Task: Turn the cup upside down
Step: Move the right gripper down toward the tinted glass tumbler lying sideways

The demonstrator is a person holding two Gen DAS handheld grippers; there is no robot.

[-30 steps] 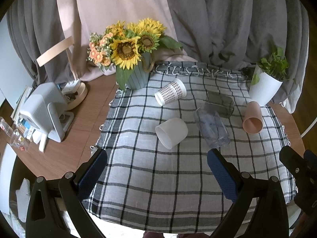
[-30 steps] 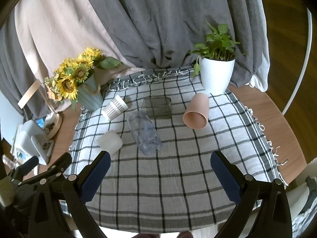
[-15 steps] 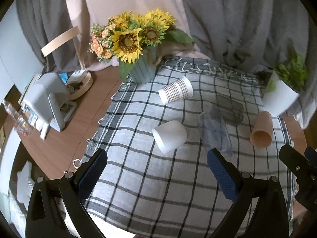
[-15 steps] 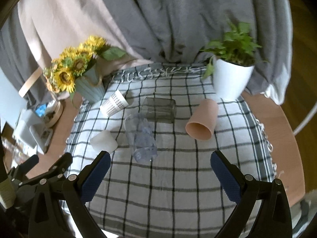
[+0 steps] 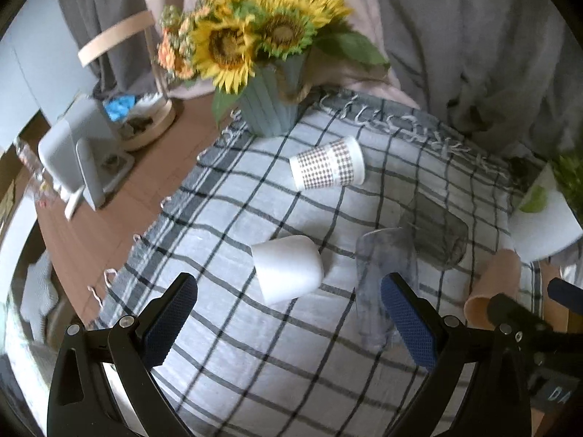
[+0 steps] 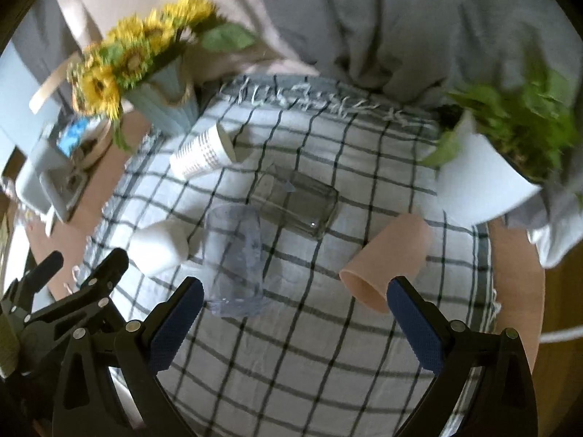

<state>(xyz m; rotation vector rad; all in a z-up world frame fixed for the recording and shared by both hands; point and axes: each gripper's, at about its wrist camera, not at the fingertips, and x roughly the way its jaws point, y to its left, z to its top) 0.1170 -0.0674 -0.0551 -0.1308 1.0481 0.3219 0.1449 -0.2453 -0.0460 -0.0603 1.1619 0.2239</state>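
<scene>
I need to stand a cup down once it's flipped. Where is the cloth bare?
Bare: the near cloth between the open right tongs, below the clear cup and pink cup. Crowded: the middle, with white cup, glass, patterned cup.
</scene>
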